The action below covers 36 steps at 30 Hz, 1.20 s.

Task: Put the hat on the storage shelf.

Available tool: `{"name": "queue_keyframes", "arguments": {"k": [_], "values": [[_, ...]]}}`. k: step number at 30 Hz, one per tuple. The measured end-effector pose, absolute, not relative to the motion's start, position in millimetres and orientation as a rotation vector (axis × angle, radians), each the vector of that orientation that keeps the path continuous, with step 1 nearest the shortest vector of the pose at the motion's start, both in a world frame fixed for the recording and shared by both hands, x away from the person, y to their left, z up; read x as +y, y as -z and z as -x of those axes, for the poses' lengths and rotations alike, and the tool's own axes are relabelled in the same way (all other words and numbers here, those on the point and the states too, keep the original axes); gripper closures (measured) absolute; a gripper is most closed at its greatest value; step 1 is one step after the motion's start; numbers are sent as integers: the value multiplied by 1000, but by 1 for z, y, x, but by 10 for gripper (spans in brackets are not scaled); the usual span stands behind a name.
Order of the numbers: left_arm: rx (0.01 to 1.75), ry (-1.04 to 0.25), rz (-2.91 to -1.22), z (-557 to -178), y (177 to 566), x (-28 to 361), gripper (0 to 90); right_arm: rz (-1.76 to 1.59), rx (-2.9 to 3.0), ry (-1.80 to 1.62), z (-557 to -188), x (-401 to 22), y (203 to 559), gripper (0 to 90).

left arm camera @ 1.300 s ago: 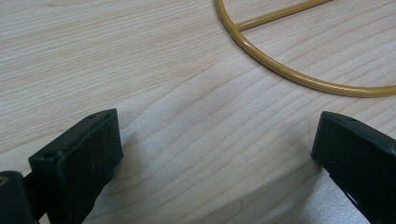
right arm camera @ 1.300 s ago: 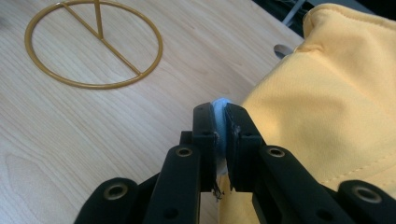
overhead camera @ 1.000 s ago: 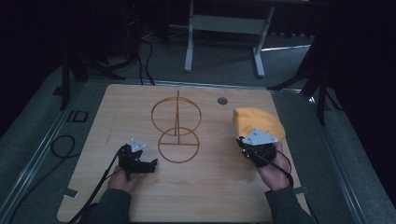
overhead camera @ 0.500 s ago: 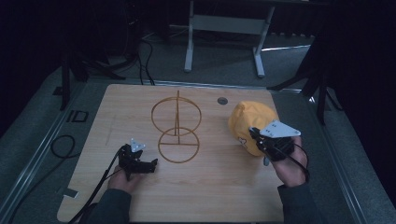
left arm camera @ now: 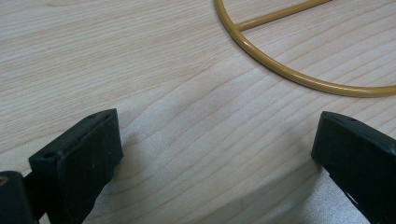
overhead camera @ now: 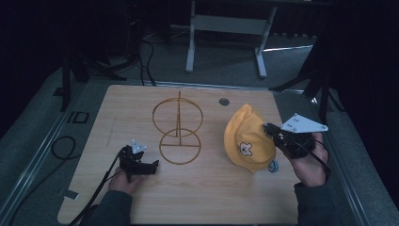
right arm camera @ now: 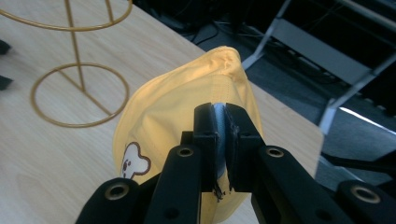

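A yellow cap [overhead camera: 247, 139] with a small bear patch hangs lifted off the table at the right, its bear face [right arm camera: 132, 161] turned toward the camera. My right gripper [overhead camera: 269, 128] is shut on the cap's edge, and in the right gripper view the jaws [right arm camera: 219, 121] pinch the fabric between them. A gold wire stand [overhead camera: 178, 127] with two rings on a central rod stands mid-table. My left gripper [overhead camera: 151, 165] rests on the table just left of the stand's base ring [left arm camera: 299, 77], its jaws wide open with bare wood between them.
The wooden table [overhead camera: 141, 197] has a round grommet [overhead camera: 224, 101] near its far edge. A small round tag [overhead camera: 273, 165] hangs or lies below the cap. Cables [overhead camera: 63, 148] run off the left side. A metal frame [overhead camera: 226, 28] stands behind the table.
My right gripper has risen and drawn right with the cap, which went from lying flat on the table to hanging up with its bear patch showing. The left gripper has stayed put.
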<state>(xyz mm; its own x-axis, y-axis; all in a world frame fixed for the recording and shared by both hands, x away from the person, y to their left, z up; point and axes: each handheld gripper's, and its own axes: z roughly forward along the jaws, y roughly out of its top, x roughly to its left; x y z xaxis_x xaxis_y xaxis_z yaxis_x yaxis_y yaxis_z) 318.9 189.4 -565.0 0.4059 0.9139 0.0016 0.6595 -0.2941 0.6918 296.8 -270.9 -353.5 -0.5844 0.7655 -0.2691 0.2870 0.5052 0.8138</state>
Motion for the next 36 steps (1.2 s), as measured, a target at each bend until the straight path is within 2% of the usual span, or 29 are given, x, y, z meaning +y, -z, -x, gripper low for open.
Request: {"name": "queue_keyframes", "arguments": {"k": [21,36], "values": [[1334,-536,-2053,-319,565,189,19,-856,2386,-1053,-350,-223,388,782],[1333,-536,-2055,-319,565,190,19,-857,2483,-973,-337,-242,394,738]]}}
